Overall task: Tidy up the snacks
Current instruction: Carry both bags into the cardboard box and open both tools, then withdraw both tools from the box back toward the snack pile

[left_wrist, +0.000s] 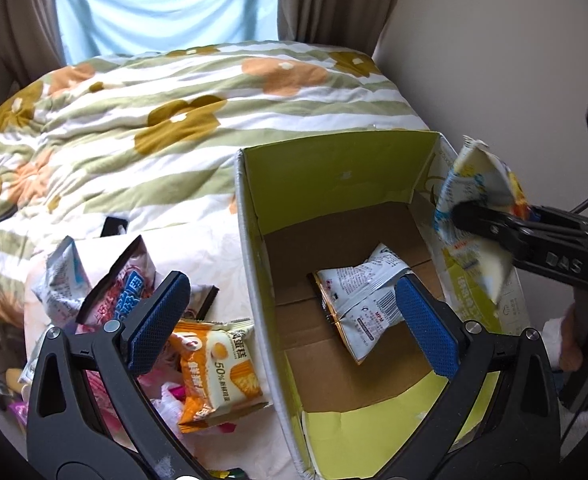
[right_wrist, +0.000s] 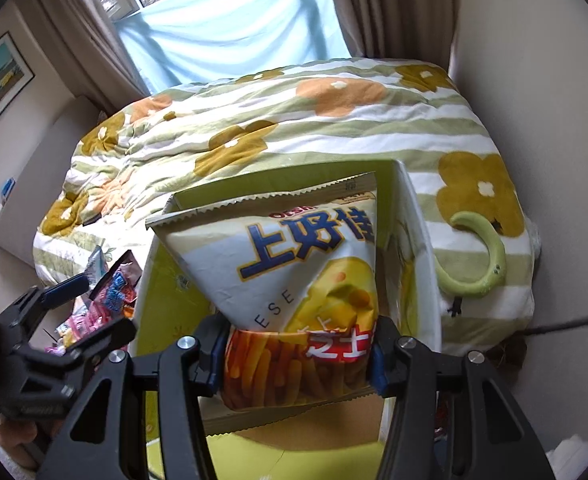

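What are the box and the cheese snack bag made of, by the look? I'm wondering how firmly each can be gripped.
The box: apparently corrugated cardboard, with a plain brown floor, creased flaps, and matte green printed walls.

The cheese snack bag: thin plastic film, likely foil-lined, though that can't be confirmed; glossy print, serrated sealed edge, and it crumples where the right claw pinches it.

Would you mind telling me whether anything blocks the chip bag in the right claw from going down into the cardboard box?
Nothing visible does. The chip bag hangs over the open box, which holds only one small packet. The left claw is open near the box's front.
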A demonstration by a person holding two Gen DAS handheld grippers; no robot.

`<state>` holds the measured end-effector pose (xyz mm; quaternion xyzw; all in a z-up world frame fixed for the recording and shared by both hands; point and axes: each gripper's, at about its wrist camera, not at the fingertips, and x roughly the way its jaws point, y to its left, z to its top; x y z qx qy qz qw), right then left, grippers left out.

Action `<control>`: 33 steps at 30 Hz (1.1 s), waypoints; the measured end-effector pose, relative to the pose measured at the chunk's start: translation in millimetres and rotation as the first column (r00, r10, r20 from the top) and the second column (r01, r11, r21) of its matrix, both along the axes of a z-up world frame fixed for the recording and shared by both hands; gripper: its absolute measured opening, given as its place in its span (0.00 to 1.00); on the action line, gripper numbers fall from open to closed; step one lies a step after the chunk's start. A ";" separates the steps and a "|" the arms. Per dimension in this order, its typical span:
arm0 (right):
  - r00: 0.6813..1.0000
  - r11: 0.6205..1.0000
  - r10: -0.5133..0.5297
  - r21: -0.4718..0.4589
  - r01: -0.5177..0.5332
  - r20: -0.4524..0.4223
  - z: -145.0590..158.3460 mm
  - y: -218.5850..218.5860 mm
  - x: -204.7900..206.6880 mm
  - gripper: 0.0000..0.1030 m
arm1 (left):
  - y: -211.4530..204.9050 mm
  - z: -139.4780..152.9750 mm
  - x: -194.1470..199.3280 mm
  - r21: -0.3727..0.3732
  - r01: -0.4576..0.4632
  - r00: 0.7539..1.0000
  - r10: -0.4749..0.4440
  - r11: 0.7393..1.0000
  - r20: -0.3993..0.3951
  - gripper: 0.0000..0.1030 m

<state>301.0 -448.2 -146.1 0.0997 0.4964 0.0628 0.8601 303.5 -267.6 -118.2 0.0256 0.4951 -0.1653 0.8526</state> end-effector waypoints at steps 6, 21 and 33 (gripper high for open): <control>0.999 0.997 -0.025 -0.077 0.029 0.048 -13.7 -1.1 14.8 0.97 | 2.4 -2.2 -1.2 0.022 -0.015 1.000 0.015 1.000 -0.001 0.99; 0.996 0.999 -0.023 -0.035 0.026 0.085 12.0 -13.8 -31.4 0.97 | -4.6 23.9 -31.7 0.009 -0.036 0.998 0.035 0.999 0.059 0.99; 0.977 0.994 0.106 -0.022 -0.104 0.185 49.5 8.6 -65.9 0.98 | 37.4 68.3 -88.8 0.037 -0.162 0.979 0.156 0.986 0.128 0.99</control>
